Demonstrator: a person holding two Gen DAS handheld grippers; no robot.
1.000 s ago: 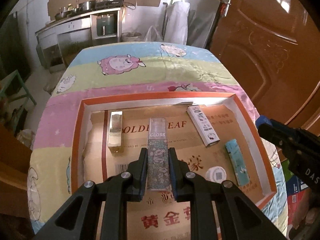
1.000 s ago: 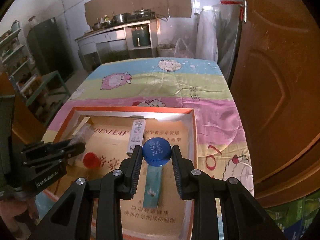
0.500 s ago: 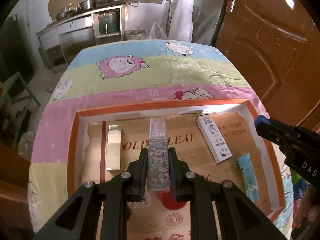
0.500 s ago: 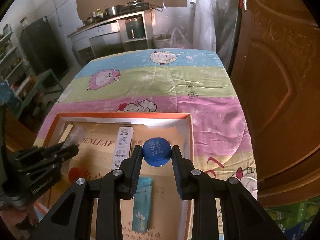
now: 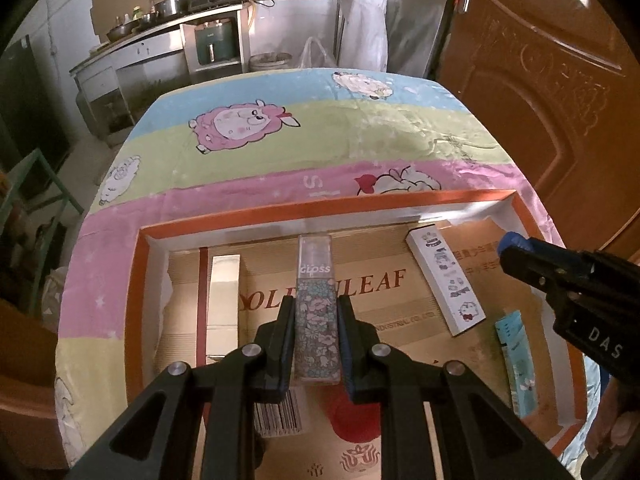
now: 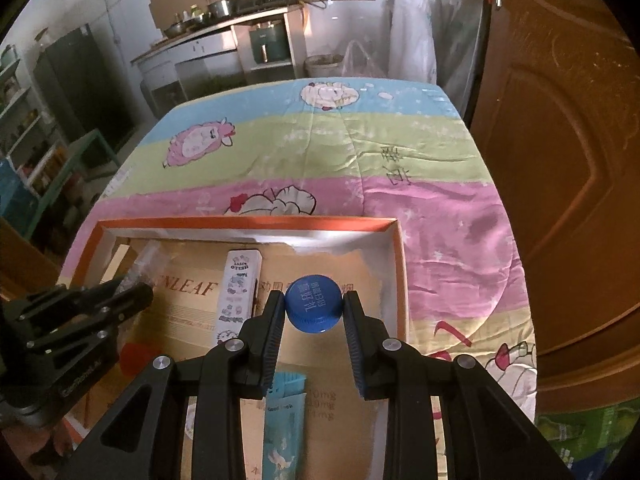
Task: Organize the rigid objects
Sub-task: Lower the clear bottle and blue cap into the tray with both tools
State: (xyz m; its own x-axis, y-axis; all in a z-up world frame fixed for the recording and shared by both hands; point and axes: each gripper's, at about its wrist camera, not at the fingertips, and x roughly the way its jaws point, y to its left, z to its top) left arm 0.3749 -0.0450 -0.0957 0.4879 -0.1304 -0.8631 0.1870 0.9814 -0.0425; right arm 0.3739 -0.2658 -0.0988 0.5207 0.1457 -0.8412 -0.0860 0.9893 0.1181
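Left gripper (image 5: 316, 344) pinches a clear floral-patterned gloss tube (image 5: 316, 312); right gripper (image 6: 314, 320) pinches a round blue plastic bottle cap (image 6: 313, 304). Both objects hang over the orange-rimmed cardboard tray (image 5: 360, 206) on the sheep-print quilted surface (image 5: 304, 144).

A: What sits under the floral tube (image 5: 318, 312)?

B: Hard to say; it and the left gripper (image 5: 316, 322) cover the cardboard print and part of a barcode label (image 5: 280, 414).

A: And the teal packet (image 6: 285, 428)?

B: Its top is behind the right gripper (image 6: 313, 316), its bottom cut off by the frame. The red spot (image 6: 134, 356) is half hidden too.
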